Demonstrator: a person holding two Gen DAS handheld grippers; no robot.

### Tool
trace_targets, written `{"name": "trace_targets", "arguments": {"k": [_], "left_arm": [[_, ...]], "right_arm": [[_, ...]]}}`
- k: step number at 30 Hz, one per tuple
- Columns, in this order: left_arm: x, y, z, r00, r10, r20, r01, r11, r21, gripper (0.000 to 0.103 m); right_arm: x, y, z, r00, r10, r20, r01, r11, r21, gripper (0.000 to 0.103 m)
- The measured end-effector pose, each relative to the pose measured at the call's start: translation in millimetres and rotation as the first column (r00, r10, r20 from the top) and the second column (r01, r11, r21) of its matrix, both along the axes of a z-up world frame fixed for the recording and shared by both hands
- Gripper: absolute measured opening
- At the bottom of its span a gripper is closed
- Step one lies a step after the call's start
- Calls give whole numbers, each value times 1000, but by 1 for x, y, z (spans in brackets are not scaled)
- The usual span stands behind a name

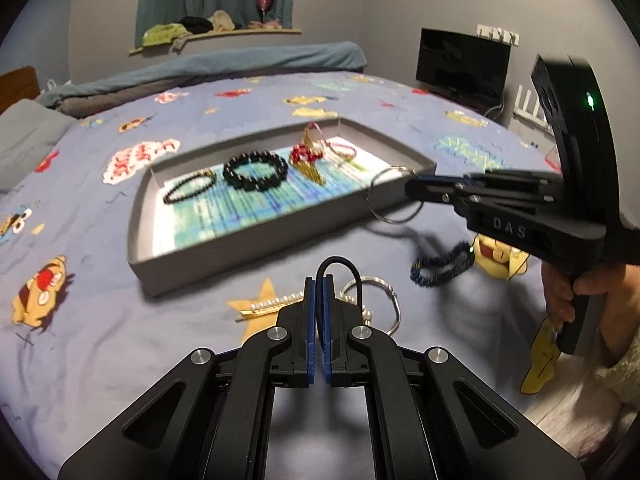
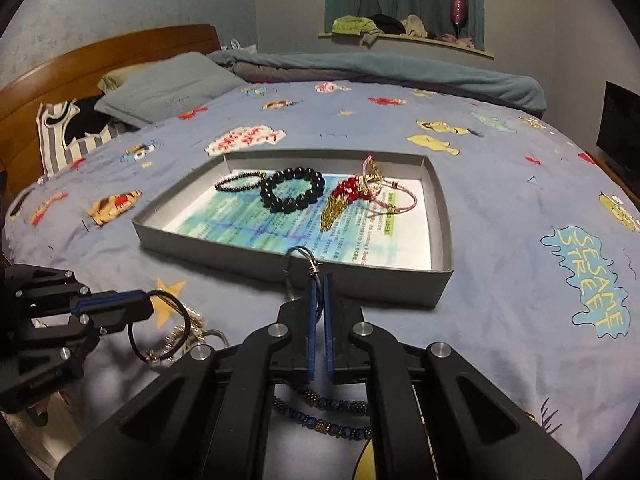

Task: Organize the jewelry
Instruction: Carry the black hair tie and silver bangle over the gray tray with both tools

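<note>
Left wrist view
- Left gripper (image 1: 319,280): jaws nearly closed, pinching a thin black cord band (image 1: 338,266) that loops up past the fingertips.
- Tray (image 1: 256,256): grey, shallow, ahead of the left gripper on the bedspread (image 1: 100,320); printed sheet lining its floor.
- Tray contents: slim black bead bracelet (image 1: 189,187) at far left, chunky black bead bracelet (image 1: 255,171) beside it, red bead piece (image 1: 306,154) with gold chain (image 1: 314,172), pink cord bracelet (image 1: 342,150) furthest right.
- Loose items: pearl clip (image 1: 272,305) and silver ring bracelet (image 1: 386,300) just past the fingertips; dark blue bead bracelet (image 1: 442,265) to the right.
- Right gripper (image 1: 412,190): ahead-right, hand-held, pinching a wire hoop (image 1: 390,196) at the tray's near right corner.

Right wrist view
- Right gripper (image 2: 319,280): jaws close together, gripping the wire hoop (image 2: 298,258), which overlaps the tray's near wall (image 2: 360,286); whether it touches cannot be told.
- Left gripper (image 2: 146,302): low left, the black cord band (image 2: 160,326) hanging from its closed tips above the pearl piece.
- Blue bead bracelet (image 2: 320,412): on the bedspread beneath the right gripper.
</note>
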State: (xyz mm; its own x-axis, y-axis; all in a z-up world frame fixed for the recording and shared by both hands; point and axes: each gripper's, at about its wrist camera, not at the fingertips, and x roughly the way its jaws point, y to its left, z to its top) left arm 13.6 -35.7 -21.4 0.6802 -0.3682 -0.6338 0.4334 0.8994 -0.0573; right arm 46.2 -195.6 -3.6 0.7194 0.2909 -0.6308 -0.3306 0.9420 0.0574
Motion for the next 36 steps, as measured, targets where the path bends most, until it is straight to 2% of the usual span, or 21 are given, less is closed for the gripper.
{"name": "trace_targets", "arguments": {"k": [7,14,18,24,31,36], "left_arm": [[16,23,36,995,64,70,-62,998,-26,4],[66,42,56,990,125,60,-121,990,-66,4],[97,42,47,991,130,14,-128,989,-69,4],[123,51,23,988,146,-52,-150,986,-73,4],[141,67,-3,974,184,-133,-194,979,-69,4],[150,72,-20,964,201,-173,-212,976,-46,4]], "right_arm": [[-6,-4,22,998,-18,57,18,1000,2,3],[19,-7,56,991,-74,112,74,997,6,3],[42,-2,63,988,-103,114,102,995,19,3],[71,7,38,993,-103,55,101,994,31,3],[80,41,13,1000,17,1,-17,999,37,3],[85,73,2,991,116,-72,-113,992,53,3]]}}
